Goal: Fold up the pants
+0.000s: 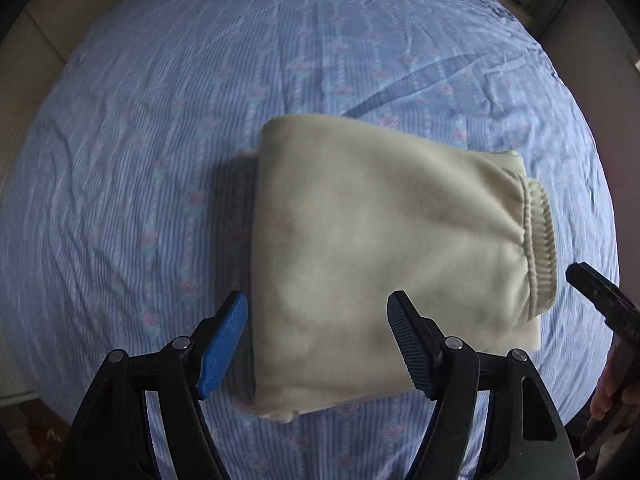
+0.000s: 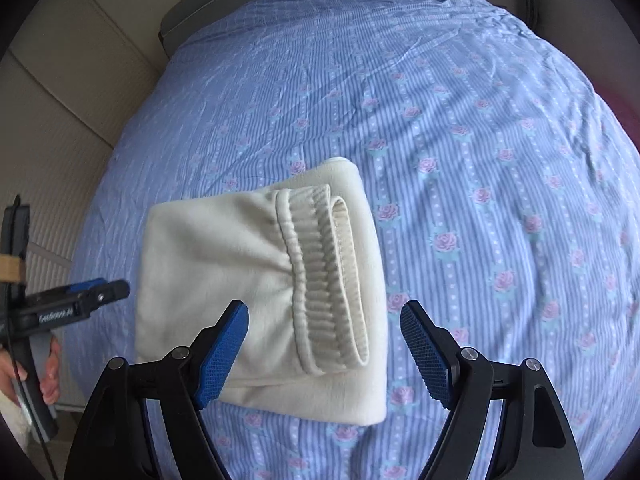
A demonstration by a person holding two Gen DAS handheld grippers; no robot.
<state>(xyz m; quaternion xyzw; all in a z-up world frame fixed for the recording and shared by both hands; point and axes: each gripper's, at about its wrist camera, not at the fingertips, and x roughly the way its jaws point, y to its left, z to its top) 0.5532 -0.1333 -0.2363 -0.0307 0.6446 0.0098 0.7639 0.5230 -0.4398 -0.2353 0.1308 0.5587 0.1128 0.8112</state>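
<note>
On the bed sheet (image 1: 120, 160) lie cream pants (image 1: 380, 248), folded compact, beneath both empty, wide claws (image 1: 318, 344) (image 2: 324, 354).

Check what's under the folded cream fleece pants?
The cream fleece pants lie on the blue striped rose-print bedsheet; lower cream layers show at the edges. Anything beneath the bundle's middle is covered.

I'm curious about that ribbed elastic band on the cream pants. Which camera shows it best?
The right wrist view. There the elastic waistband lies near the middle of the picture, its ribs and open loop plain on top of the folded pants. In the left wrist view the waistband sits at the bundle's right edge, seen narrow and side-on.
</note>
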